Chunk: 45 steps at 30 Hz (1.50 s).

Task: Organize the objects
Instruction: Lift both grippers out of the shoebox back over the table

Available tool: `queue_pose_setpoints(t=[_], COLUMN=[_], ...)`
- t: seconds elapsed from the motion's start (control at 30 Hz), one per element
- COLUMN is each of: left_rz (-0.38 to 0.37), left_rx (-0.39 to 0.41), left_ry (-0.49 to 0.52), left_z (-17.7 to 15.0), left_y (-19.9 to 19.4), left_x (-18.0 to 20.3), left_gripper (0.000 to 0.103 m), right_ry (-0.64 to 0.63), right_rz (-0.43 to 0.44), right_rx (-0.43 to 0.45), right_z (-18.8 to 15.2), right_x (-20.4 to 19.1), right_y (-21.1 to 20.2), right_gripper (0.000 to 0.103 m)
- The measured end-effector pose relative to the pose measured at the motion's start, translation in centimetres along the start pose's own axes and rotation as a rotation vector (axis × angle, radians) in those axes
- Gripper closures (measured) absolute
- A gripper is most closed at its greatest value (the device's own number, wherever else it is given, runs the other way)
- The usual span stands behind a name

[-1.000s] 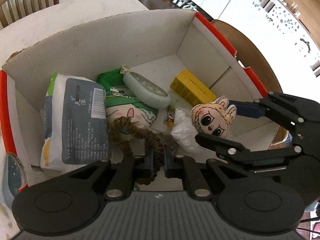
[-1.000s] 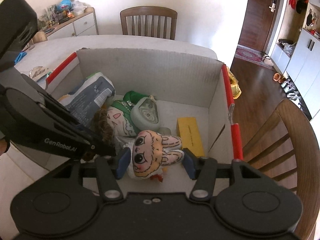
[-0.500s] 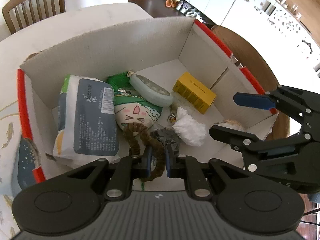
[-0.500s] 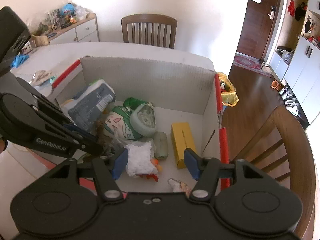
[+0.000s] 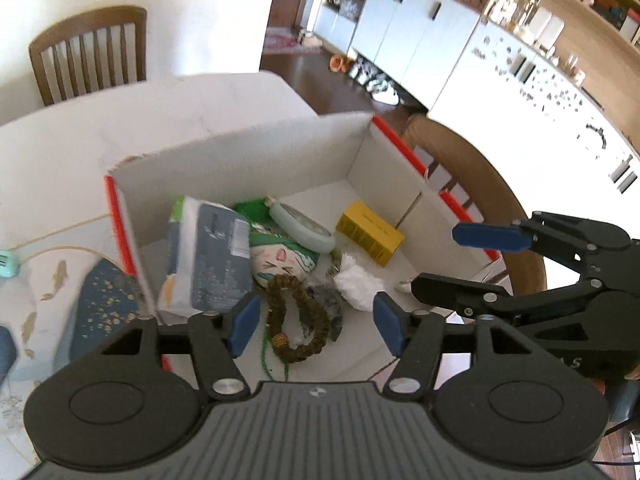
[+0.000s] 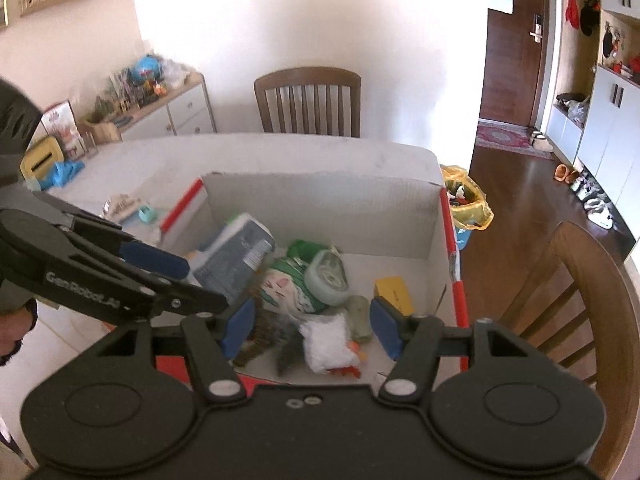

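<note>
A white cardboard box (image 5: 248,168) with red edges stands on the table and holds several things: a brown rope loop (image 5: 298,320), a grey tissue pack (image 5: 208,256), a green plush (image 5: 284,258), a pale green case (image 5: 304,226), a yellow box (image 5: 370,232) and a white fluffy toy (image 5: 356,284). My left gripper (image 5: 314,326) is open and empty above the rope loop. My right gripper (image 6: 312,326) is open and empty above the white toy (image 6: 326,340). It also shows in the left wrist view (image 5: 452,258), at the box's right side.
Wooden chairs stand behind the table (image 6: 308,100) and at its right (image 6: 576,304). A blue speckled cloth (image 5: 100,304) and a mint item (image 5: 8,264) lie left of the box. A yellow bag (image 6: 466,200) sits on the floor beyond the box.
My left gripper opened and let go of the rope loop, which lies in the box. The plush doll left the right gripper a second ago. Both grippers rose and pulled back.
</note>
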State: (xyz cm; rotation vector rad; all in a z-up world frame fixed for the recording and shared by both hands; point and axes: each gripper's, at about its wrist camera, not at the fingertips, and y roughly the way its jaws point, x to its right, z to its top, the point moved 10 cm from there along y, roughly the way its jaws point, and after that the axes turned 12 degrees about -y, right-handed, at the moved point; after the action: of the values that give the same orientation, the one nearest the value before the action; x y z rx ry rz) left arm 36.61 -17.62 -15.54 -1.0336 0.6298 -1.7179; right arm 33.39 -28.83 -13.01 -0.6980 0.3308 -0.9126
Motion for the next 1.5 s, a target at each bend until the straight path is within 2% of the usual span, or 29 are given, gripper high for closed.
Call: queue_pose_setpoints(t=[0.27, 0.37, 0.53, 0.6, 0.67, 0.77, 0.83, 0.87, 1.1, 1.33, 1.5], left_rz=[0.03, 0.046, 0.046, 0.051, 0.055, 0.063, 0.065, 0.063, 0.05, 0.13, 0.16], left_rx=[0.097, 0.128, 0.169, 0.184, 0.196, 0.212, 0.223, 0.228, 0.254, 0.303, 0.298], left_ry=[-0.007, 0.001, -0.008, -0.015, -0.026, -0.035, -0.044, -0.05, -0.097, -0.11, -0.13], left_z=[0.4, 0.3, 0.3, 0.3, 0.3, 0.3, 0.4, 0.5, 0.8, 1.9, 2.8], left_y=[-4.2, -5.7, -8.4, -9.4, -10.2, -11.3, -12.0, -12.3, -14.0, -14.7, -13.9], left_x=[-2.3, -3.4, -5.6, -6.8, -8.2, -10.0, -11.4, -12.0, -17.2, -23.4, -27.3], left_gripper=[0.03, 0.023, 0.02, 0.018, 0.017, 0.016, 0.008, 0.0, 0.0, 0.0, 0.0], right_ry=[0.055, 0.068, 0.094, 0.099, 0.101, 0.096, 0.092, 0.088, 0.062, 0.025, -0.02], right_rz=[0.005, 0.005, 0.021, 0.019, 0.021, 0.02, 0.024, 0.024, 0.035, 0.057, 0.067], right_rx=[0.05, 0.067, 0.083, 0.089, 0.095, 0.097, 0.097, 0.097, 0.083, 0.067, 0.059], right_z=[1.7, 2.3, 3.4, 3.7, 4.2, 5.1, 5.6, 5.9, 8.2, 10.5, 12.0], right_x=[-2.3, -3.4, -5.6, -6.4, -7.4, -8.9, -9.9, -10.6, -14.6, -18.2, -20.1], right_y=[-1.4, -1.6, -1.6, -1.5, -1.3, -0.8, -0.5, -0.2, 2.5, 6.0, 8.9], right_gripper=[0.028, 0.02, 0.015, 0.009, 0.007, 0.007, 0.007, 0.007, 0.007, 0.007, 0.008])
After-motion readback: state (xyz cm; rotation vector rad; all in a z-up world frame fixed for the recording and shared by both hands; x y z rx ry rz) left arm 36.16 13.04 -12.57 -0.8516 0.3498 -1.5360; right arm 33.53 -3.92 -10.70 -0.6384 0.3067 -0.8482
